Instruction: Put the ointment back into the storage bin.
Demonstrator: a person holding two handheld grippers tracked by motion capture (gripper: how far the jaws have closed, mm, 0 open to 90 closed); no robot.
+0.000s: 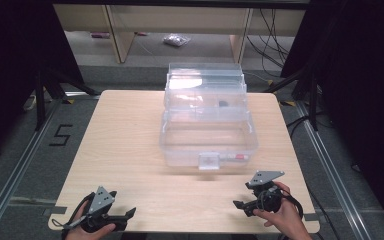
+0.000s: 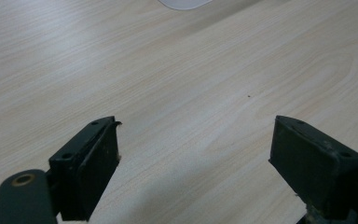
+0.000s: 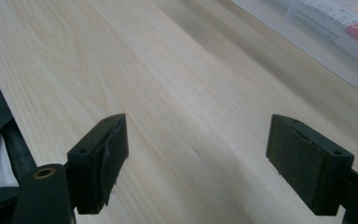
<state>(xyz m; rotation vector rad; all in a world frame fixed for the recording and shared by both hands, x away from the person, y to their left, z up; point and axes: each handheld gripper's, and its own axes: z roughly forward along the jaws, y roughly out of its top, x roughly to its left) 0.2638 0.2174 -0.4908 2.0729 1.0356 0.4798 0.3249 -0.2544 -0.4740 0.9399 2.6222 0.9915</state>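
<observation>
Resting released at the desk's point(image 1: 130, 150) near edge, left tool point(image 1: 127, 214) at seven o'clock and right tool point(image 1: 240, 205) at five, both must likely reach for the clear box point(image 1: 207, 122) at centre, its latch point(image 1: 209, 161) facing them.

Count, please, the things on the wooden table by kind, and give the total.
Clear plastic box, with its lid open: 1
Black grippers: 2, the left gripper and the right gripper, both with jaws apart
Total: 3
</observation>
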